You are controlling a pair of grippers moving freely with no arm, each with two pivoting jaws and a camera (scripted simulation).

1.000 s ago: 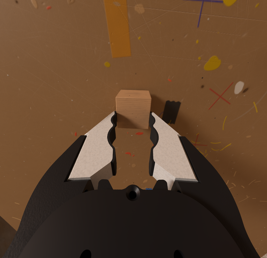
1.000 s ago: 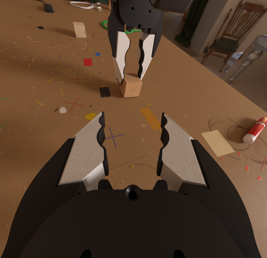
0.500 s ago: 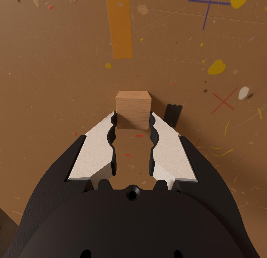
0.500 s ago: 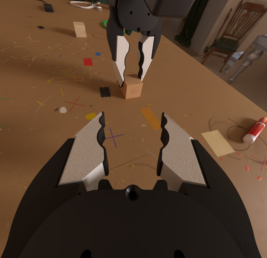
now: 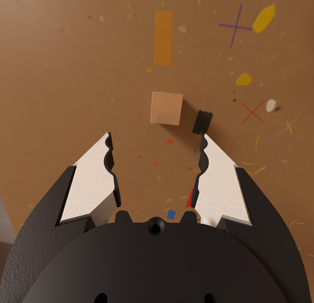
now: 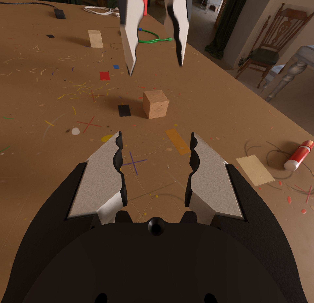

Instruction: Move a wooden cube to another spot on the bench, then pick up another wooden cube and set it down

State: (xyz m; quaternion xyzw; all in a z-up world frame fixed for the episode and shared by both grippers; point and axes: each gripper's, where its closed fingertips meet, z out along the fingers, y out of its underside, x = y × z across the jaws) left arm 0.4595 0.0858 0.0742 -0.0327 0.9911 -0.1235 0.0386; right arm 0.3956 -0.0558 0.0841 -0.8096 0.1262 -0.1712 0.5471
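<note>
A brown wooden cube rests on the bench, seen from above in the left wrist view. It also shows in the right wrist view, beside a black tape patch. My left gripper is open and empty, raised above the cube. In the right wrist view the left gripper hangs above and behind the cube. A paler wooden cube stands farther back on the left. My right gripper is open and empty, on the near side of the brown cube.
A red and white glue stick lies at the right. A green cable, a white cable and a black adapter lie at the back. The bench edge runs diagonally on the right, with a chair beyond.
My left gripper has opened, let go of the brown cube and risen clear of it. The cube now stands free on the bench. The right gripper has not moved.
</note>
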